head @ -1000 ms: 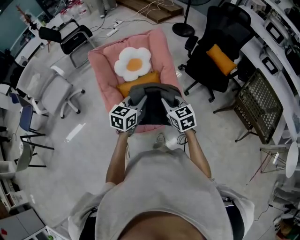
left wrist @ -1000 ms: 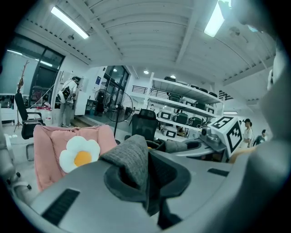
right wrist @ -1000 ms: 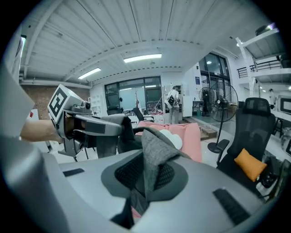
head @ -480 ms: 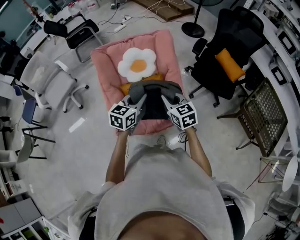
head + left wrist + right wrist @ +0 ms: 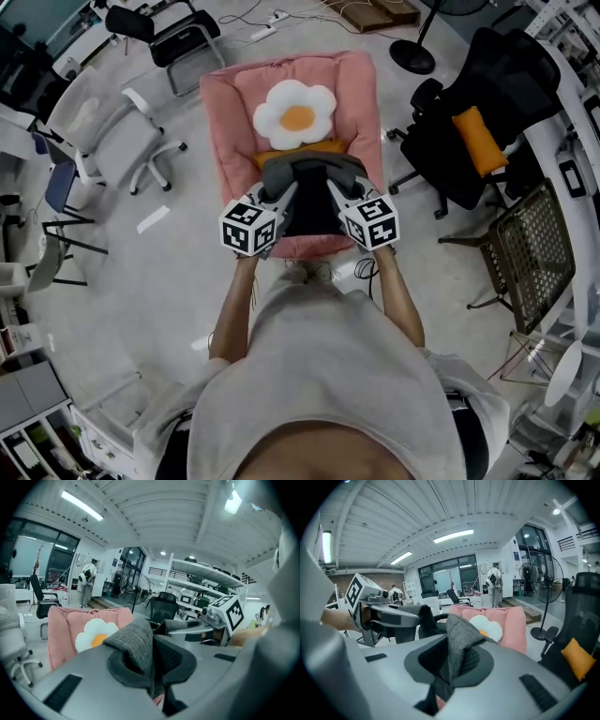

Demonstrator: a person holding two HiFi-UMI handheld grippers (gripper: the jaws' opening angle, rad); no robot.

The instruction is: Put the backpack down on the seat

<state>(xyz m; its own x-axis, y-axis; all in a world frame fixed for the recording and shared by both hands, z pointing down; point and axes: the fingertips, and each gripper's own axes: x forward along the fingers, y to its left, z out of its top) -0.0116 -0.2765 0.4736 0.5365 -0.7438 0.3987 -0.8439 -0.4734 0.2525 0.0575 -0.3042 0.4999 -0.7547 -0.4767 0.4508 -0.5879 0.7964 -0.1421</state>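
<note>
- Grey and black cloth fills the middle of the head view: the backpack [image 5: 310, 187] is up off the floor, slung between the 2 grippers over the near end of the pink seat [image 5: 223, 103].
- Whether the bag's bottom already touches the seat, I cannot tell from here.
- The left gripper [image 5: 281, 194] is clenched on the backpack. In the left gripper view a fold of grey fabric is pinched right between its jaws.
- The right gripper [image 5: 335, 192] is doing the same on the other side, with a grey fold standing up out of its closed jaws in the right gripper view.
- The 2 grippers sit level and side by side, with the bag's top edge stretched between them.
- Further back on the seat lies a white flower cushion [image 5: 296, 114] with a yellow centre.
- Just behind the backpack, an orange cushion [image 5: 323, 147] peeks out.
- Left of the seat stands a pale office chair [image 5: 98, 131], well apart from it.
- On the right there is a black office chair [image 5: 469, 94] carrying an orange pad [image 5: 479, 141].
- The person stands at the seat's near end, both forearms reaching forward.
</note>
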